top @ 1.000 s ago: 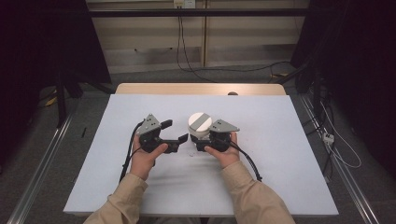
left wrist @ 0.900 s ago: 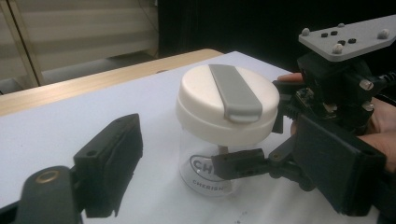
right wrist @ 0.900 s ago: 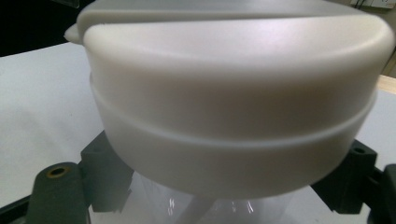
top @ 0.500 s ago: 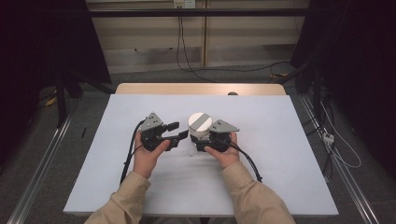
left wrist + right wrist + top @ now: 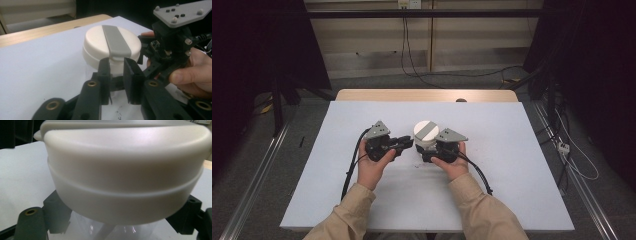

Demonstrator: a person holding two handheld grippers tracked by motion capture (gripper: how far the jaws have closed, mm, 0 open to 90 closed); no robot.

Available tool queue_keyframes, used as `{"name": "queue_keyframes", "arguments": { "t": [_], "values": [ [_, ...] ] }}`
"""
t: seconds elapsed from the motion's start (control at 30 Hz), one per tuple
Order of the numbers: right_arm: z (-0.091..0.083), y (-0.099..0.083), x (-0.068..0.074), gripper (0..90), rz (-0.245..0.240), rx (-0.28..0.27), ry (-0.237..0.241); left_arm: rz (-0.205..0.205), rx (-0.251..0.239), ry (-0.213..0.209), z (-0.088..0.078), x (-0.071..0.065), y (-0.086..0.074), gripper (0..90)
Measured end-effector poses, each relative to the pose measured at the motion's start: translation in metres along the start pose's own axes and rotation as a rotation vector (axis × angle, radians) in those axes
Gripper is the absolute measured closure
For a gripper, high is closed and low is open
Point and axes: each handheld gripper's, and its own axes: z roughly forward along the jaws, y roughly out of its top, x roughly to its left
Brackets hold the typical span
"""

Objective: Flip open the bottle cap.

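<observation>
My right gripper (image 5: 430, 150) clamps the clear jar (image 5: 110, 230) below its white cap (image 5: 111, 48) to steady it, while my left gripper's (image 5: 117, 68) jaws, just closing, stand narrowly apart at the cap's near edge.

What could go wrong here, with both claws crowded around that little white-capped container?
The left claw, whose jaws have just been closing, sits at the grey flip tab of the white cap. It could slip off the tab's small lip. The right claw is clamped on the clear body below the cap; if the tab is pulled hard, the container might twist or tip in that grip.
</observation>
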Motion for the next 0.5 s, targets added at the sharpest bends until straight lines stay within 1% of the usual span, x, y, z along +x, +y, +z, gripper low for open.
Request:
{"name": "queue_keyframes", "arguments": {
  "t": [0.07,0.1,0.2,0.3,0.4,0.5],
  "values": [
    [0.0001,0.0000,0.0000,18.6,-0.001,0.000,0.000,0.003,0.014,0.004,0.0007,-0.0002,-0.0006,80.8],
    [0.0000,-0.0001,0.0000,18.6,-0.001,0.000,0.000,0.011,0.018,0.007,0.0010,-0.0003,-0.0008,82.3],
    [0.0001,-0.0001,0.0002,18.7,-0.003,0.000,-0.002,0.009,0.021,0.002,0.0022,-0.0009,-0.0003,86.7],
    [0.0002,-0.0001,0.0002,18.6,-0.002,0.001,-0.001,0.004,0.035,-0.004,0.0055,-0.0005,-0.0007,88.9],
    [0.0002,-0.0002,0.0002,18.7,-0.003,0.002,-0.002,-0.009,0.048,0.000,0.0078,0.0011,-0.0022,90.0],
    [0.0002,-0.0001,0.0002,18.6,-0.002,0.003,-0.002,-0.005,0.055,0.001,0.0089,0.0005,-0.0023,90.0]
  ]
}}
